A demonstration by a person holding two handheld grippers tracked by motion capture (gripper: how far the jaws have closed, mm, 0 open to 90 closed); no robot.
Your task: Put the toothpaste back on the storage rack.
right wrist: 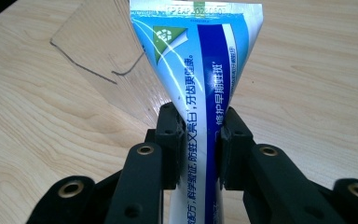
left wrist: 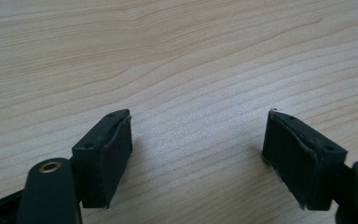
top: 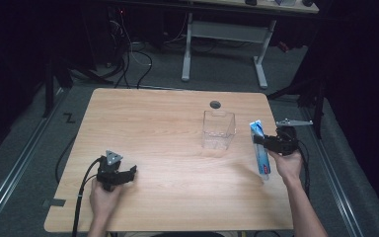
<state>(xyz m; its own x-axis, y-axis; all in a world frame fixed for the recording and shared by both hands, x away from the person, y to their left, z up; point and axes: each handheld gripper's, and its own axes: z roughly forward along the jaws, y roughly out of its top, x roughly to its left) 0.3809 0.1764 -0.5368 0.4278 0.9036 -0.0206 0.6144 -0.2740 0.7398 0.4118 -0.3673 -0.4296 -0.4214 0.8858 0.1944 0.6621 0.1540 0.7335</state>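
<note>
A blue and white toothpaste tube (top: 261, 150) hangs above the right side of the wooden table (top: 158, 123), its flat crimped end raised. My right gripper (top: 269, 144) is shut on it; in the right gripper view the tube (right wrist: 200, 79) is pinched between both pads around its middle, at the right gripper (right wrist: 199, 147). A clear plastic box (top: 218, 129) stands open-topped just left of the tube, and its edge (right wrist: 102, 51) lies beyond the tube. My left gripper (top: 131, 173) rests near the front left, open; the left gripper (left wrist: 198, 149) has bare wood between its pads.
A round cable hole (top: 215, 104) sits behind the clear box. The table's right edge (top: 279, 148) runs close beside my right hand. A white-legged desk (top: 227, 29) and cables stand on the floor beyond the table.
</note>
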